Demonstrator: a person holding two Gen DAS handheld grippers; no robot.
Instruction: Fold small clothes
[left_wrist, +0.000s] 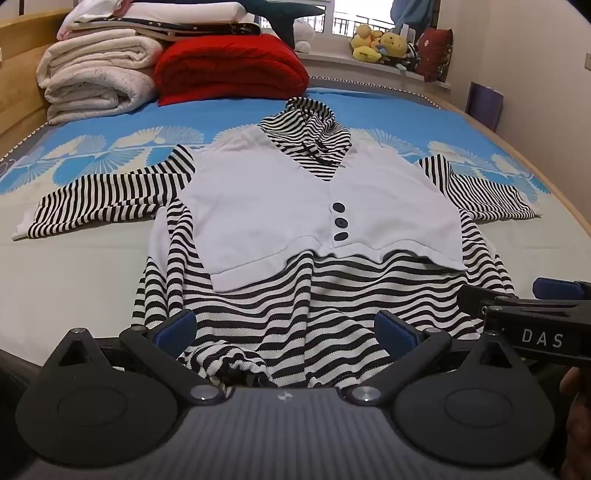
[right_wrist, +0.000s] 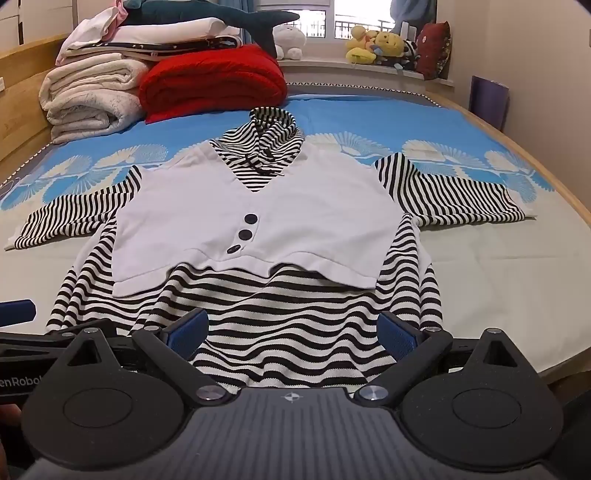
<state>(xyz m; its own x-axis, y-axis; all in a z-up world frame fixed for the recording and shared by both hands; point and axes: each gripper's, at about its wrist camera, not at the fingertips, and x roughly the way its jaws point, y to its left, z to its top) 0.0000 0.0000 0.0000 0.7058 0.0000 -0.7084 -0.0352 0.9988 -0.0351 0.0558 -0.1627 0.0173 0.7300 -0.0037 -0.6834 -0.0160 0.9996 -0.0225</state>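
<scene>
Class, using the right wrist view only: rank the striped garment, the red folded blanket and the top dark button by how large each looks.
1. Striped garment, largest, though it also lies nearest the camera.
2. Red folded blanket, farther back, so its real size is unsure.
3. Top dark button, smallest.

Both wrist views are evenly and softly lit. Daylight enters through the window (left_wrist: 343, 18) at the top centre of each frame, where the panes are overexposed to white. Shadows are faint, visible mainly under the hem of the white vest panel (right_wrist: 258, 206). Fisheye distortion bows the bed edge (left_wrist: 535, 162) at the right and darkens the frame corners. The centre is sharp; the plush toys (right_wrist: 373, 46) at the upper right appear slightly soft.
</scene>
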